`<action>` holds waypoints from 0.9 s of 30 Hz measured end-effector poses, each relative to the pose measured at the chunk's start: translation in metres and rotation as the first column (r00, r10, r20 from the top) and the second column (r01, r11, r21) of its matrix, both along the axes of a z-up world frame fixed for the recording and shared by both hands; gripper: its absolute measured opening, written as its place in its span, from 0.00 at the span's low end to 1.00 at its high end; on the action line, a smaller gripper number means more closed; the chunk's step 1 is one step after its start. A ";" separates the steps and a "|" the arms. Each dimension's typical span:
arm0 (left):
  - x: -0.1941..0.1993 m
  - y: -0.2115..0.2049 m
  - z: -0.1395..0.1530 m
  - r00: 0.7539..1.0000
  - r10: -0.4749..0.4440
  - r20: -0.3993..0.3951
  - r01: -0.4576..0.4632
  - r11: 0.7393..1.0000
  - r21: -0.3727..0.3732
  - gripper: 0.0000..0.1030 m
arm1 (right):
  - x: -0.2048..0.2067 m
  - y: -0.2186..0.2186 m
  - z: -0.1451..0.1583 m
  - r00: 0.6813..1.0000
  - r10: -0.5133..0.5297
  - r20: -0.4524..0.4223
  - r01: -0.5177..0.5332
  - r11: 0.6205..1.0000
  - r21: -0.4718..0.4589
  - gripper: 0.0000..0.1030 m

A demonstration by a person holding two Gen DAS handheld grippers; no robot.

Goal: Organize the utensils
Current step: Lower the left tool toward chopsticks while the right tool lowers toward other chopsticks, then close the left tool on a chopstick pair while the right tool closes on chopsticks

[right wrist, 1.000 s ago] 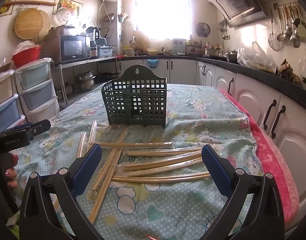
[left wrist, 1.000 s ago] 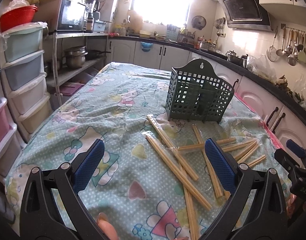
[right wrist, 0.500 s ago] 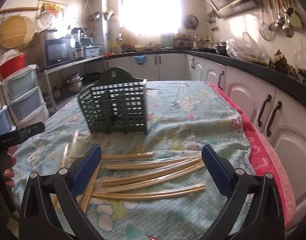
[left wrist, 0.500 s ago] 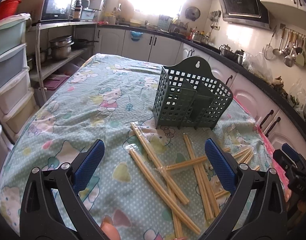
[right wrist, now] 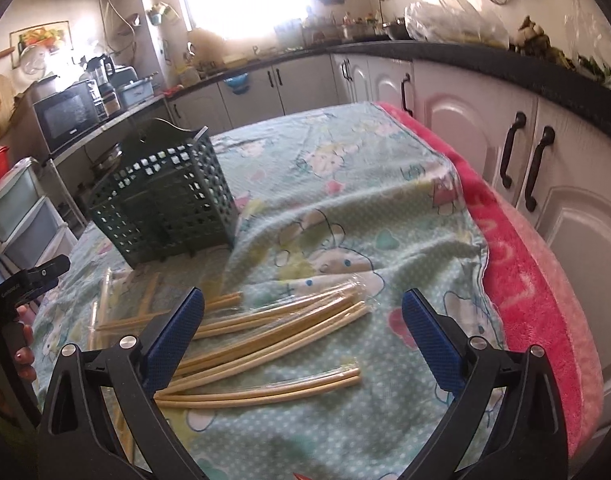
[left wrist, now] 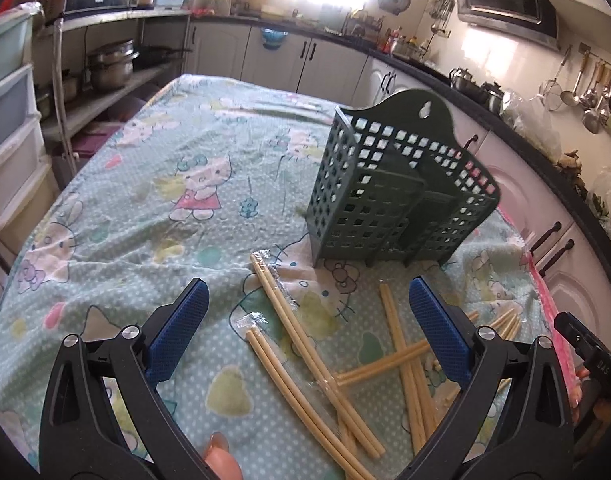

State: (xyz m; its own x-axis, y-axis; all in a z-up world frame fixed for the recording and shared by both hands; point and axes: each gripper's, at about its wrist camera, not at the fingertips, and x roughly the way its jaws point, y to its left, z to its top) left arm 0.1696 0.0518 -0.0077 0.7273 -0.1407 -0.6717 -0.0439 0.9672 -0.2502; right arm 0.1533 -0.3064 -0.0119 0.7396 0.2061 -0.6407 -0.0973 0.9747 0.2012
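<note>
A dark green perforated utensil basket [left wrist: 397, 196] stands upright on the table; it also shows in the right wrist view [right wrist: 165, 196]. Several pairs of wrapped bamboo chopsticks [left wrist: 305, 348] lie scattered on the cloth in front of it, also seen in the right wrist view [right wrist: 273, 328]. My left gripper [left wrist: 309, 324] is open and empty, hovering over the chopsticks. My right gripper [right wrist: 303, 328] is open and empty, just above another bunch of chopsticks.
The table wears a green cartoon-print cloth [left wrist: 145, 208] with a pink blanket [right wrist: 537, 280] along its right edge. Plastic drawers [left wrist: 5, 120] stand left. White cabinets [right wrist: 525, 140] run close along the right. The other gripper shows at the edge of each view [left wrist: 585, 356].
Both grippers have moved forward and lower toward the chopsticks and basket, which now look larger. The right view has swung to the right. Nothing was grasped.
</note>
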 end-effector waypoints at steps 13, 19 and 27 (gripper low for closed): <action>0.038 0.014 -0.035 0.986 -0.016 -0.167 0.009 0.999 -0.042 0.65 | 0.052 -0.025 -0.026 0.984 0.007 -0.176 0.010 0.995 0.097 0.48; 0.047 0.019 -0.040 0.981 -0.012 -0.192 0.004 0.999 -0.042 0.59 | 0.075 -0.047 -0.040 0.955 0.013 -0.298 0.046 0.980 0.192 0.34; 0.060 0.024 -0.047 0.972 -0.002 -0.235 -0.010 0.999 -0.050 0.56 | 0.098 -0.053 -0.049 0.923 0.027 -0.384 0.063 0.973 0.220 0.10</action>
State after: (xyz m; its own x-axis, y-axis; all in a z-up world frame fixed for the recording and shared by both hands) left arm 0.2294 0.0762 -0.0550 0.5511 -0.1762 -0.8156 -0.1114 0.9532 -0.2812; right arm 0.2512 -0.3590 -0.0609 0.4526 0.3664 -0.8130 0.0480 0.9003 0.4325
